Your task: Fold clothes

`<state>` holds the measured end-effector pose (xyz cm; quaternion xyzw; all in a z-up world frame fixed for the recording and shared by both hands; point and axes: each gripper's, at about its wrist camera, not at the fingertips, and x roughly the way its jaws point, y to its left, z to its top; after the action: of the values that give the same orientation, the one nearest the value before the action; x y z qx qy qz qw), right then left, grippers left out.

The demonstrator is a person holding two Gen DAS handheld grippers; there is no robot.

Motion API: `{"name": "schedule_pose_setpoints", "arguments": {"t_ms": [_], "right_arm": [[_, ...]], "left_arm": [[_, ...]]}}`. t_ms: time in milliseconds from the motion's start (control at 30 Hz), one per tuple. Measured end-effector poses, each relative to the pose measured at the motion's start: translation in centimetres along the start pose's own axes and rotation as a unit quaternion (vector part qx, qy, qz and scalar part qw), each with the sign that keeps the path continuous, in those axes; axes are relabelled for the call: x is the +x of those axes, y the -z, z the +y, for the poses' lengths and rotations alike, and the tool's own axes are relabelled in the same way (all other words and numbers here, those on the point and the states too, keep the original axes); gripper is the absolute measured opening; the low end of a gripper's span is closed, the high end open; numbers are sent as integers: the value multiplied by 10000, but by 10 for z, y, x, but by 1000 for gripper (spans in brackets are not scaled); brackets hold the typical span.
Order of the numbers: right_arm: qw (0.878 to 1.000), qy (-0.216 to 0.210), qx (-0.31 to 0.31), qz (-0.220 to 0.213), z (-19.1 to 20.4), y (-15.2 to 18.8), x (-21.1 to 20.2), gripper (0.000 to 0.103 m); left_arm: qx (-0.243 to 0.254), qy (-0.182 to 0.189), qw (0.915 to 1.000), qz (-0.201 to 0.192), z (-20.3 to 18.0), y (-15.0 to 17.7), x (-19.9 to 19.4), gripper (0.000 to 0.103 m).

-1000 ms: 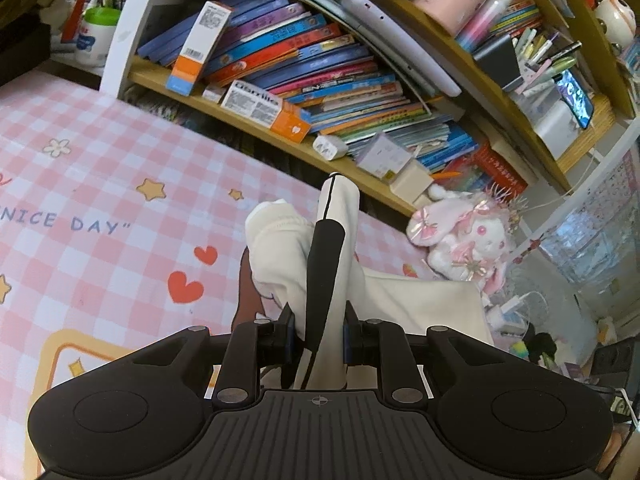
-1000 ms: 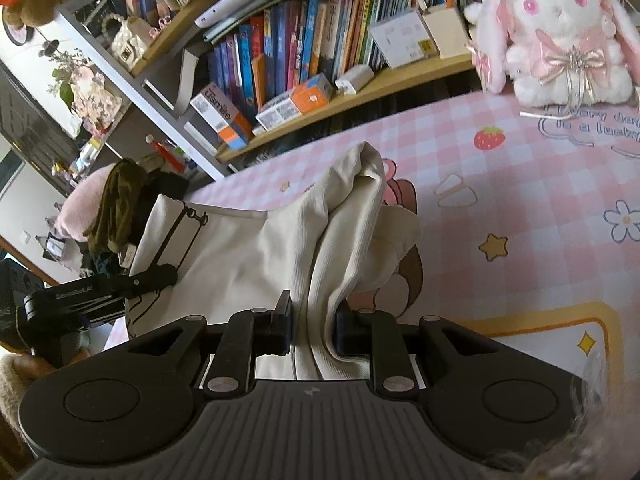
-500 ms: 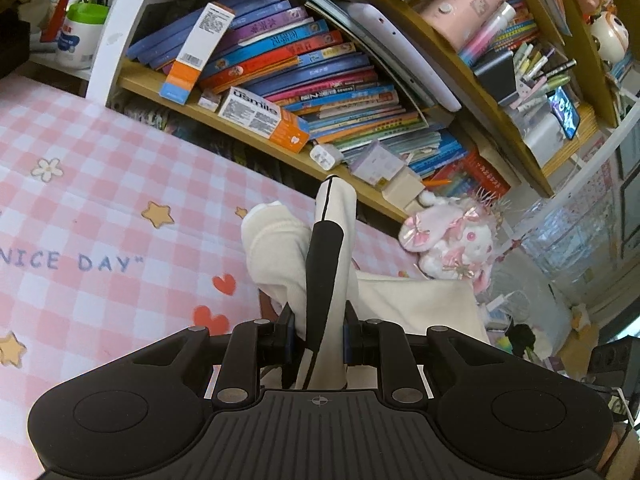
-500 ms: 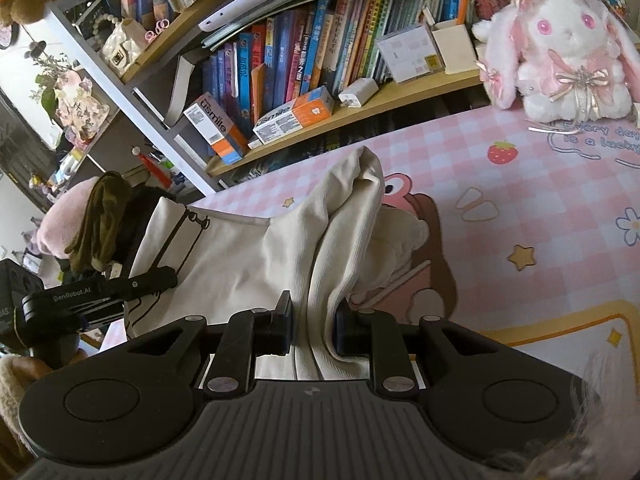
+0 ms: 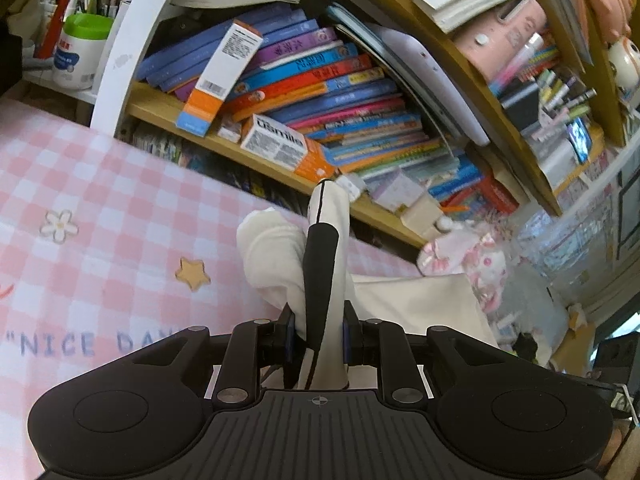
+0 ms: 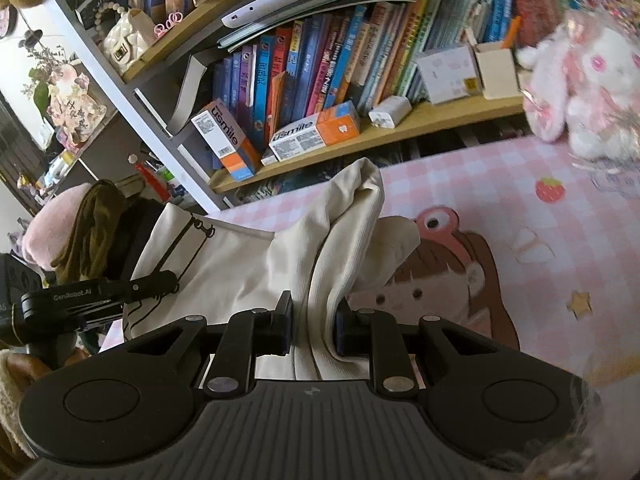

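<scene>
Mid-fold: L gripper & R gripper each clamp bunched cream garment, lifted over pink checked mat; not yet flat.

Your frames show soft, even indoor light. Fisheye bends the bookshelf at edges. The plush rabbit smears with motion blur; glare whitens the right view's upper left.

Ribbed cream cloth garment – matt (soft-looking) – over a smooth printed pink mat.
</scene>
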<state>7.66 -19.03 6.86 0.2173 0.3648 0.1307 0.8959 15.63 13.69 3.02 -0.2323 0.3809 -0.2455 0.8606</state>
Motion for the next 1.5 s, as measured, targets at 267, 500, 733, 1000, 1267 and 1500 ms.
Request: {"name": "schedule_pose_setpoints", "arguments": {"t_ms": [267, 500, 733, 1000, 1267, 1500], "right_arm": [[9996, -59, -283, -15, -5, -47, 47, 18], [9994, -124, -299, -105, -23, -79, 87, 18], [9994, -113, -328, -96, -42, -93, 119, 18], [9995, -81, -307, -63, -62, -96, 142, 18], [9997, 10, -235, 1, -81, -93, 157, 18], [9996, 172, 212, 109, -102, -86, 168, 38]], "left_arm": [[-243, -35, 9995, -205, 19, -42, 39, 20], [-349, -98, 9988, -335, 27, -76, 73, 20], [-391, -189, 9987, -285, 36, -85, 103, 20], [-450, -231, 9985, -227, 46, -85, 121, 19], [-573, -395, 9975, -136, 61, -79, 131, 20], [-712, -612, 9956, -28, 73, -73, 136, 27]]}}
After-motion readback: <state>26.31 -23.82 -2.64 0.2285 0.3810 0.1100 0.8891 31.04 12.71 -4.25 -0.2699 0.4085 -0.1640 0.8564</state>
